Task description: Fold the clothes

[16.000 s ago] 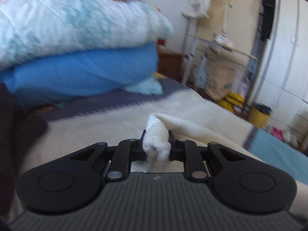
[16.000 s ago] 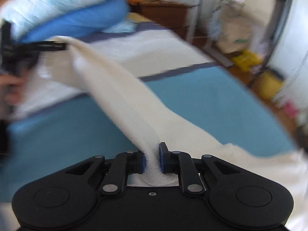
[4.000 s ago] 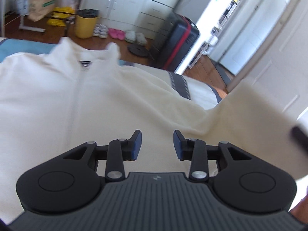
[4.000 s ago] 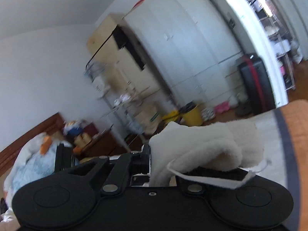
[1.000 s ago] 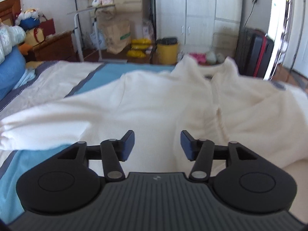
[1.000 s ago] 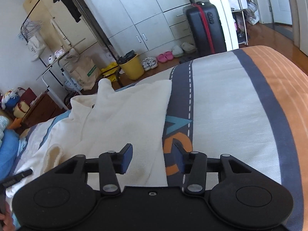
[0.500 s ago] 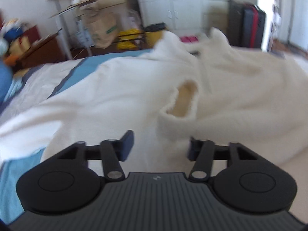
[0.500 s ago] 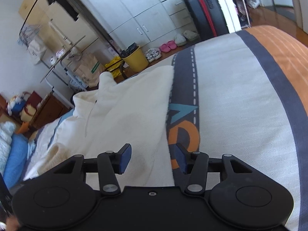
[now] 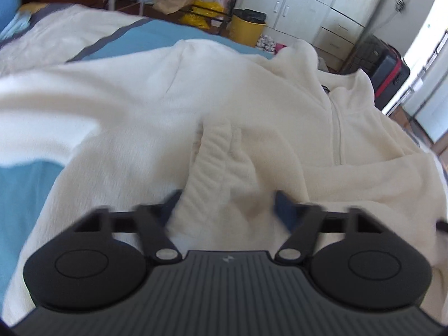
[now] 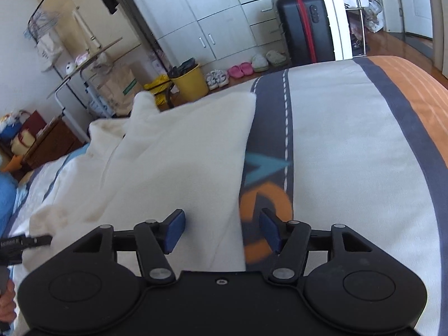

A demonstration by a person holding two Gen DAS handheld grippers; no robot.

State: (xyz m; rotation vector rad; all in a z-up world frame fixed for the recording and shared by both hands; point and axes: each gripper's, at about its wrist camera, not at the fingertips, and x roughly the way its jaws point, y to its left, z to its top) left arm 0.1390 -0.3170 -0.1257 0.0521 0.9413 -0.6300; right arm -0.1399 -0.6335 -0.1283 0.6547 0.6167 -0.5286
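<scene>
1. The cream fleece jacket (image 9: 280, 106) lies spread on the bed (image 10: 350, 140); the left gripper (image 9: 226, 204), jaws apart around its sleeve cuff (image 9: 221, 162), may pinch extra layers
2. The right gripper (image 10: 221, 229) gapes empty over the jacket's side edge (image 10: 243, 168); unpinned, that side could drag askew

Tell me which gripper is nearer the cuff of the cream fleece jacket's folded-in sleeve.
Left. The left gripper has the sleeve cuff bunched between its open fingers. The right gripper hangs open over the jacket's straight folded edge beside the bedspread, away from the cuff.
</scene>
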